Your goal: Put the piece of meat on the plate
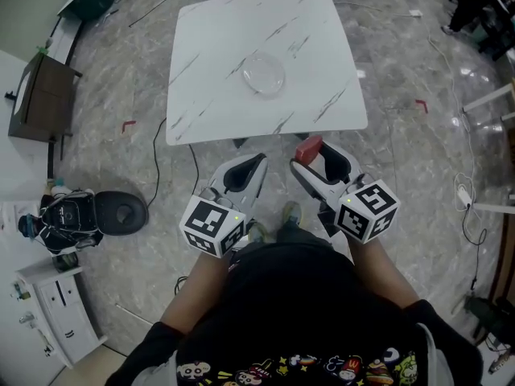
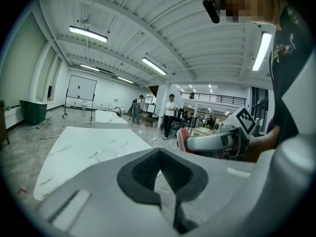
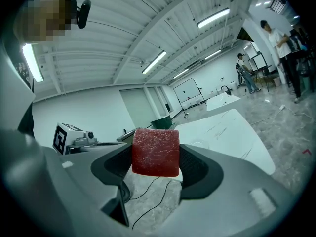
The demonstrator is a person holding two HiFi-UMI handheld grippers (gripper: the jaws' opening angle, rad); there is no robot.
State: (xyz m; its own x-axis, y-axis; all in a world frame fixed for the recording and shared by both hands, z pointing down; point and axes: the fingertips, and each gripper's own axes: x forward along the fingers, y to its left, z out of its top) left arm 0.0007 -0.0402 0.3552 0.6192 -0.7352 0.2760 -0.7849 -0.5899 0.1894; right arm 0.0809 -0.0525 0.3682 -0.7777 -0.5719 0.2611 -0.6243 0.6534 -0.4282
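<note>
A red block of meat point(image 3: 155, 152) is clamped between the jaws of my right gripper point(image 3: 156, 158); it shows as a red piece point(image 1: 307, 149) at that gripper's tip point(image 1: 311, 156) in the head view, just short of the table's near edge. A clear glass plate point(image 1: 264, 74) lies near the middle of the white marble table point(image 1: 209, 47), and appears faintly as a plate point(image 2: 109, 155) in the left gripper view. My left gripper point(image 1: 251, 166) hangs beside the right one with its jaws together and nothing between them point(image 2: 157, 169).
The table stands on a grey marble floor with cables point(image 1: 157, 175) running under it. A round black device point(image 1: 121, 211) and a white cabinet point(image 1: 56, 296) sit at the left. People stand far off in the hall point(image 2: 169, 113).
</note>
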